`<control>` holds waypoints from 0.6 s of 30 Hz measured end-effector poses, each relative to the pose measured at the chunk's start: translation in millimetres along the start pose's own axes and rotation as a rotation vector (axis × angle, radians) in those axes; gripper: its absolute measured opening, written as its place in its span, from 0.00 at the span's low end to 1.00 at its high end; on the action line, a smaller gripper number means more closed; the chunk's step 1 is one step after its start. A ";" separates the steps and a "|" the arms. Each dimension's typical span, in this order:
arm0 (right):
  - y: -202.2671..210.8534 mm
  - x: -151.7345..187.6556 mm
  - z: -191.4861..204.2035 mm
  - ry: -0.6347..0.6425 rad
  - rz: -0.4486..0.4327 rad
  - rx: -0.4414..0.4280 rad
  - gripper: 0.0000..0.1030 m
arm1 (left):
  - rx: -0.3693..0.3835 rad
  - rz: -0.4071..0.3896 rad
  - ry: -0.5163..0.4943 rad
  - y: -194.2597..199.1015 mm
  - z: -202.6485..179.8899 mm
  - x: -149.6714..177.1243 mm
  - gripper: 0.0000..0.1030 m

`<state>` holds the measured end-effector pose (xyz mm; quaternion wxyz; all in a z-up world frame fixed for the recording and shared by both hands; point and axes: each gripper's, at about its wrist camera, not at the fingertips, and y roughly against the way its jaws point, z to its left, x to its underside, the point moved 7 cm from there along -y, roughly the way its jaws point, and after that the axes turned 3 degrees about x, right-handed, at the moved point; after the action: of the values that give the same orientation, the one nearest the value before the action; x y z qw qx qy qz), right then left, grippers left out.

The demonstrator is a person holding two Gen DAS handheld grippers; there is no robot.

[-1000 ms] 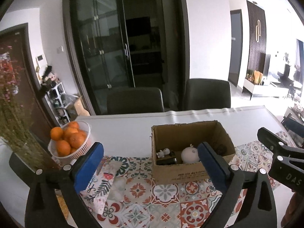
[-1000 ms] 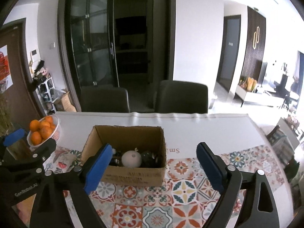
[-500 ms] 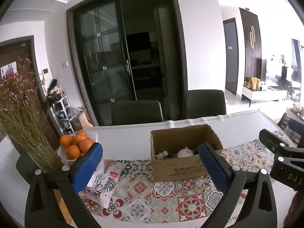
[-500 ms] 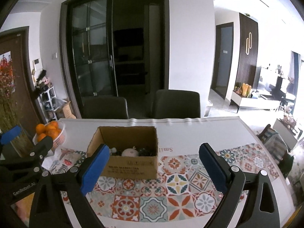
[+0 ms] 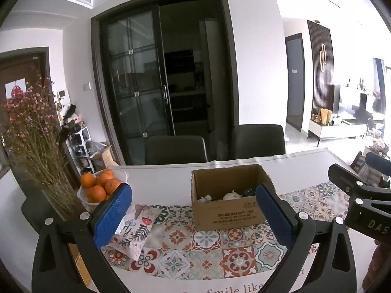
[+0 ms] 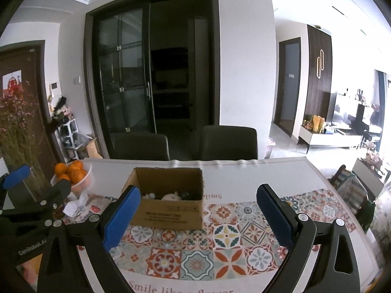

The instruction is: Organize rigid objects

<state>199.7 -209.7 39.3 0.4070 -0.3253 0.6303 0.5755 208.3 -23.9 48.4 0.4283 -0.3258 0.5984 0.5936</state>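
Observation:
An open cardboard box (image 5: 227,214) (image 6: 168,213) stands on the tile-patterned mat (image 5: 207,256). Inside it lie a round white object (image 5: 231,196) (image 6: 171,197), a small white figure (image 5: 205,198) and a dark item (image 6: 187,195). My left gripper (image 5: 193,188) hangs open, back from the box and above the mat, nothing between its blue pads. My right gripper (image 6: 198,188) is open wide too, empty, with the box ahead and slightly left. One of the right gripper's fingers (image 5: 354,188) shows at the left wrist view's right edge.
A white basket of oranges (image 5: 102,185) (image 6: 73,171) and a glass vase of dried flowers (image 5: 61,195) stand at the left. A patterned paper (image 5: 136,229) lies beside the box. Two dark chairs (image 5: 176,149) (image 5: 259,139) sit behind the table's far edge.
Both grippers have drawn back and risen, so the box looks smaller and farther off. The right jaws have spread slightly wider. The box and its contents stayed put.

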 end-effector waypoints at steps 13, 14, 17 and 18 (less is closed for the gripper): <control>11.9 -0.1 -0.9 -0.001 -0.014 -0.009 0.95 | -0.009 -0.049 -0.009 20.5 -2.6 -4.1 1.00; 12.6 -0.6 -1.8 -0.001 -0.014 -0.008 0.95 | -0.008 -0.050 -0.010 20.7 -3.4 -4.3 1.00; 16.0 -1.3 -3.6 -0.004 -0.020 -0.003 0.95 | -0.007 -0.053 -0.011 22.0 -4.6 -5.3 1.00; 17.1 -1.8 -3.9 -0.005 -0.023 -0.001 0.95 | -0.006 -0.053 -0.011 21.9 -4.5 -5.8 1.00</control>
<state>184.9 -211.5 48.8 0.4151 -0.3314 0.6251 0.5719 190.5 -27.2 62.7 0.4461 -0.3397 0.5853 0.5856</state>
